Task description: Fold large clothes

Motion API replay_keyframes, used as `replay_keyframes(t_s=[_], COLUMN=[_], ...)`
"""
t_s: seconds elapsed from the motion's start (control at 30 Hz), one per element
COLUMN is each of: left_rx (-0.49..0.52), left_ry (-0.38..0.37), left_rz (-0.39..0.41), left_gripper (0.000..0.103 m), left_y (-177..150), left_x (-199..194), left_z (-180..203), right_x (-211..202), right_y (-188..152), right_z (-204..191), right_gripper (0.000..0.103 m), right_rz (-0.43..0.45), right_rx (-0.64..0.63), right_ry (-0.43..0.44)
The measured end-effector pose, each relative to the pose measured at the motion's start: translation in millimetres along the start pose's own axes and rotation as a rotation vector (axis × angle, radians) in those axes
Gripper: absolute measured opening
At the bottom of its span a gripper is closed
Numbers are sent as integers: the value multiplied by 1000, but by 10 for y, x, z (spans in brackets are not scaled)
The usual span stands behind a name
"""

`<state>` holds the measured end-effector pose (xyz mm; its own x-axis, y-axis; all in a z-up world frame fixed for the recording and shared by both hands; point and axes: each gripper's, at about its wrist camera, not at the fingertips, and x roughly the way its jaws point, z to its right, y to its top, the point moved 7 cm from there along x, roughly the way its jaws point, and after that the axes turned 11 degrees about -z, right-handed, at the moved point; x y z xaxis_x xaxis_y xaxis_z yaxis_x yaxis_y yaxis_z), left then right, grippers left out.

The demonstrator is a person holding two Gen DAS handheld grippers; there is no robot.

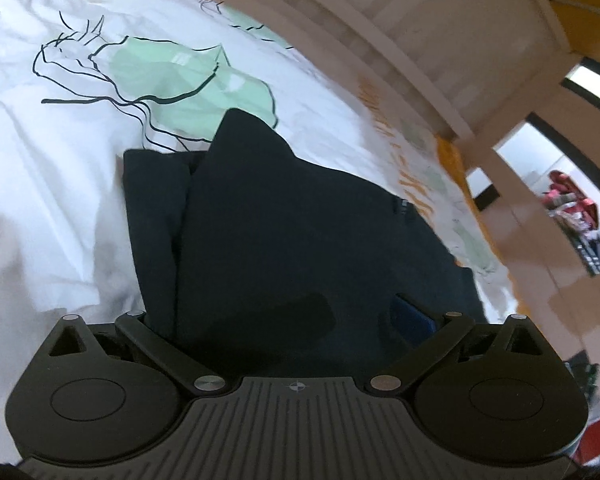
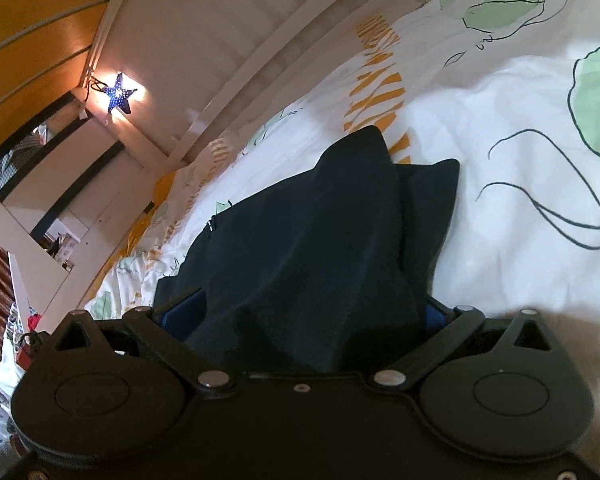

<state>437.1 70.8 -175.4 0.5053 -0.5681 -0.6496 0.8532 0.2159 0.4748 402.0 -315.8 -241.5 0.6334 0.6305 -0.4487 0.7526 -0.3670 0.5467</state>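
Observation:
A dark navy garment (image 1: 284,216) lies partly folded on a white bed cover (image 1: 60,184) printed with green shapes and black lines. In the left wrist view its near edge rises between the jaws of my left gripper (image 1: 296,320), which is shut on it; a blue pad (image 1: 414,318) shows at the right. In the right wrist view the same garment (image 2: 312,232) drapes up into my right gripper (image 2: 300,316), shut on it, with blue pads (image 2: 182,312) at both sides. The fingertips are hidden by cloth.
A pale wooden bed frame (image 1: 380,36) runs along the far side of the bed. A lit blue star lamp (image 2: 119,92) hangs on the frame post. Cluttered shelves (image 1: 576,216) and an orange wall (image 2: 28,28) lie beyond.

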Motion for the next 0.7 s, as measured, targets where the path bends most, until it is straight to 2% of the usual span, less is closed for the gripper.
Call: replay_keyframes(t_s=[0.1, 0.2, 0.3, 0.33, 0.37, 0.4, 0.43, 0.57, 0.7], left_rx=[-17, -49, -94, -107, -121, -129, -136, -227, -204], left_ry=[-47, -53, -90, -95, -76, -41, -7, -119, -175], left_rz=[4, -12, -16, -9, -3, -9, -23, -19, -4], left_gripper=[102, 102, 100, 91, 67, 51, 25, 19, 19], left_y=[8, 43, 77, 83, 86, 78, 68, 51, 70], left_x=[-34, 37, 110, 109, 93, 79, 64, -58, -216], left_z=[9, -37, -111, -132, -162, -198, -243, -319, -120], right_x=[-8, -15, -14, -15, -19, -11, 12, -15, -177], right_y=[2, 0, -3, -3, -4, -4, -2, -11, 35], right_z=[13, 17, 14, 14, 17, 34, 63, -13, -199], right_gripper=[103, 103, 102, 96, 87, 60, 36, 31, 28], right_rz=[1, 0, -2, -3, -5, -13, -25, -25, 11], right_rx=[0, -3, -5, -6, -4, 5, 20, 48, 105], right_ry=[3, 1, -3, -13, -30, -60, -97, -104, -36])
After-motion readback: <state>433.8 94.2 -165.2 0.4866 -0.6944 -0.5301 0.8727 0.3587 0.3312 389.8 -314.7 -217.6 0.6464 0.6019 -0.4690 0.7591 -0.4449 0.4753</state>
